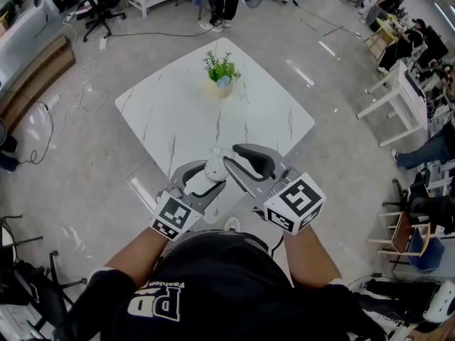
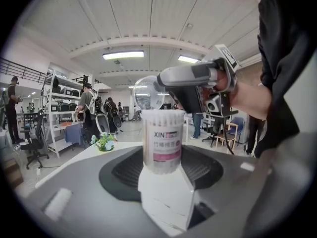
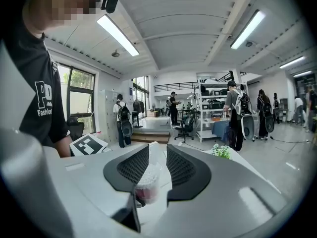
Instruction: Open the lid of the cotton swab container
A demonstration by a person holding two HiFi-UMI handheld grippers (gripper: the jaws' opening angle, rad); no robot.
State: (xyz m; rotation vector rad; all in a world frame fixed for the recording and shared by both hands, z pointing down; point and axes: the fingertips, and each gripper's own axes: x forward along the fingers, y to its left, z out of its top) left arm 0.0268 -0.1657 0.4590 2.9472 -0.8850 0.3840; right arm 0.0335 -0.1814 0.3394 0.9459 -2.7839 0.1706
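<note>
The cotton swab container [image 2: 162, 143] is a clear tub with a pink-and-white label, packed with swabs. It stands upright between the jaws of my left gripper [image 2: 162, 168], which is shut on its lower body. Its round clear lid [image 2: 147, 92] is tilted up at the tub's top left. My right gripper [image 2: 164, 85] comes in from the right and its narrowed jaws pinch that lid [image 3: 157, 155]; the tub [image 3: 147, 190] shows just below them. In the head view both grippers [image 1: 207, 180] [image 1: 233, 163] meet at the container [image 1: 215, 168] above the table's near corner.
A white marble-patterned table [image 1: 178, 123] lies below, with a small potted plant [image 1: 222, 71] near its far corner. Office chairs [image 1: 99, 9], desks [image 1: 398, 91] and floor cables [image 1: 85, 84] surround it. People stand by shelving [image 3: 213, 115] in the background.
</note>
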